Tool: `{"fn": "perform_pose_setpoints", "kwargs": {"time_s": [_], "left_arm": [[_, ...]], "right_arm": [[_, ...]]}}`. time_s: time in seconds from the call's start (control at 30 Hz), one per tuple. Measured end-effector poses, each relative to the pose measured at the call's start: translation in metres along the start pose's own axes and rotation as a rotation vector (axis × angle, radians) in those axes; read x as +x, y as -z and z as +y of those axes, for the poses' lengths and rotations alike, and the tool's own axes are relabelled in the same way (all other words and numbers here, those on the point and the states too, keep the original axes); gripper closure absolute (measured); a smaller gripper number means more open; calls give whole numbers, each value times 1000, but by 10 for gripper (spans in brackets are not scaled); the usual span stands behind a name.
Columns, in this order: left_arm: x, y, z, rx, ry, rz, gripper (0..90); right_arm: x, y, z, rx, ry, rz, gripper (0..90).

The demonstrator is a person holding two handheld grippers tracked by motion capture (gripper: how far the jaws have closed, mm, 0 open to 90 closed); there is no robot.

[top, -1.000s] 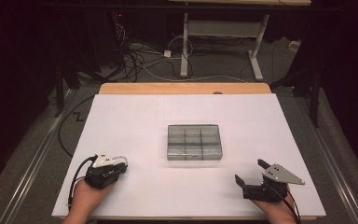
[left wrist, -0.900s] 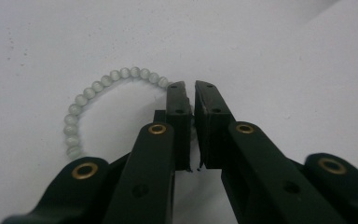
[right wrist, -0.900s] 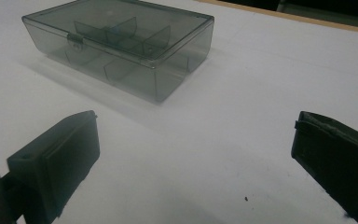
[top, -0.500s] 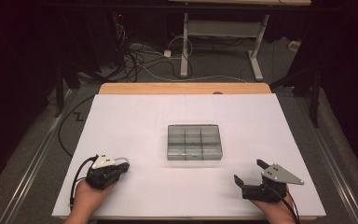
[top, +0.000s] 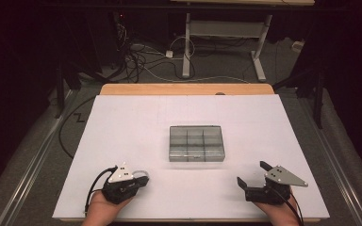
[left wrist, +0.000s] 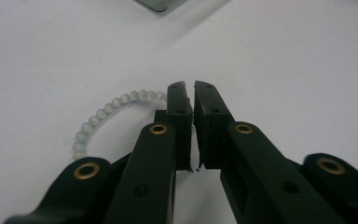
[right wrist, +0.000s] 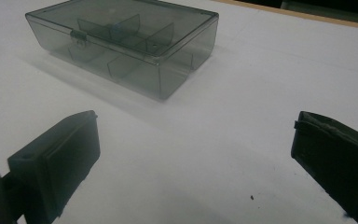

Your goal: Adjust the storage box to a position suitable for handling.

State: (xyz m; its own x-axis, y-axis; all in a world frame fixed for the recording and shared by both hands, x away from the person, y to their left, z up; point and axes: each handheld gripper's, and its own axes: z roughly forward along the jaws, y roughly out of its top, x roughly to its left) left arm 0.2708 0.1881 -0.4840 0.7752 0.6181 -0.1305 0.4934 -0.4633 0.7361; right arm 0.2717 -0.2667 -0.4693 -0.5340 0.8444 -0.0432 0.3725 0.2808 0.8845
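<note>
So the left gripper (top: pixel 139 179) is pinching a pale bead bracelet (left wrist: pixel 107 108) with nearly shut fingers, the compartment box (top: pixel 197 143) sitting ahead and to its right mid-table, while the right gripper (top: pixel 253 175) is hanging wide open, empty.

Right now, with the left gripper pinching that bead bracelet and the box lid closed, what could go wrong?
1. The left gripper pinches the bead bracelet at one end only; the loose loop may drag on the table or slip out.
2. The compartment box looks latched, so nothing can be dropped in yet.
3. The right gripper, open, might push the box.
</note>
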Motion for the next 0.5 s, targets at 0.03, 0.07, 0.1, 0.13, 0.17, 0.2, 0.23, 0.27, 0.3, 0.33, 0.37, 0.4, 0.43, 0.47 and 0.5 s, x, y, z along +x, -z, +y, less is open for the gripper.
{"fn": "perform_pose_setpoints", "kwargs": {"time_s": [0.03,0.07,0.1,0.13,0.17,0.2,0.23,0.27,0.3,0.33,0.37,0.4,0.43,0.47,0.5], "left_arm": [[-4,-1,-1,5,-11,-10,838],[-8,-2,-1,6,-19,-14,838],[-10,-2,-2,9,-26,-19,838],[-10,-2,-2,9,-26,-19,838],[-14,-2,-2,10,-31,-19,838],[-14,-2,-2,10,-31,-19,837],[-16,-3,-3,15,-30,-22,838],[-16,-3,-4,16,-25,-25,837],[-17,-3,-5,17,-24,-26,837],[-17,-3,-5,16,-23,-27,837],[-17,-2,-6,14,-22,-29,837],[-17,-2,-6,16,-24,-30,837],[-17,-2,-7,18,-26,-30,837],[-17,-3,-7,21,-28,-31,836],[-17,-3,-7,22,-26,-32,836]], "right_arm": [[0,0,0,-2,-1,1,22],[0,1,0,-2,-3,1,22],[0,1,0,-2,-4,1,22],[0,1,0,-3,-3,3,22],[1,1,0,-4,-3,4,22],[1,1,0,-4,-1,5,22],[1,1,0,-4,-1,6,22],[1,1,0,-5,-2,7,22],[1,1,0,-5,-2,7,22],[1,1,0,-5,-2,8,22],[1,1,0,-5,-2,6,22],[1,1,-1,-6,-3,5,22],[0,1,-1,-7,-4,4,22],[0,1,-1,-6,-6,3,22],[0,1,-1,-5,-6,3,22]]}}
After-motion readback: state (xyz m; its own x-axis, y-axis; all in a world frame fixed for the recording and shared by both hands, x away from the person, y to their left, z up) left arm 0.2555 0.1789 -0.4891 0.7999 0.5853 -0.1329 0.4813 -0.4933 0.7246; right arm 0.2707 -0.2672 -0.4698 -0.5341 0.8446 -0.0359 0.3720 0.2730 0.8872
